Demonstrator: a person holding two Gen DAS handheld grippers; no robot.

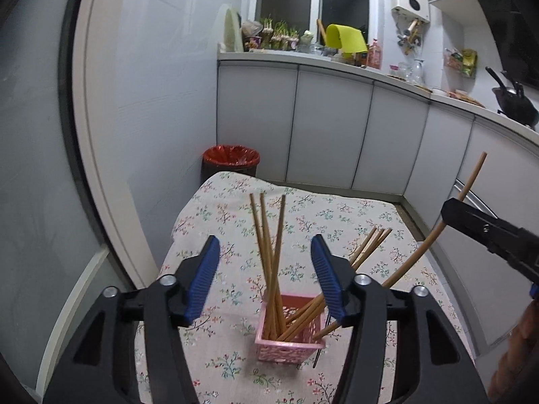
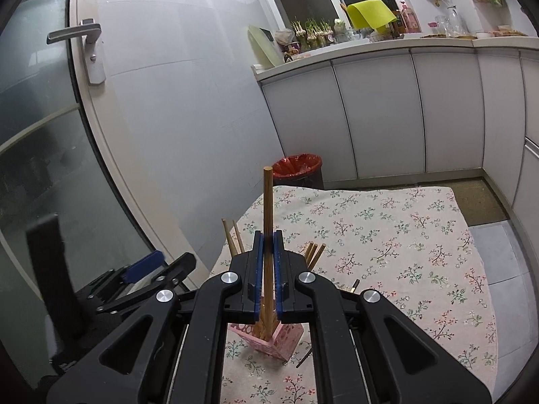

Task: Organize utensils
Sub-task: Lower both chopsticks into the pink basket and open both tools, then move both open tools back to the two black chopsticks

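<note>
Both wrist views close above floral table [image 1: 235, 202], facing cabinets; share pink holder [image 2: 286, 336].

A small pink basket [image 1: 288, 331] with pierced sides stands upright on the flowered cloth. Six or so wooden chopsticks [image 1: 269, 252] stand in it, some leaning back, others fanned to the right. One more chopstick [image 2: 267, 235] is clamped mid-shaft between blue jaws, its lower end inside the basket's open top, its upper end free.
</note>
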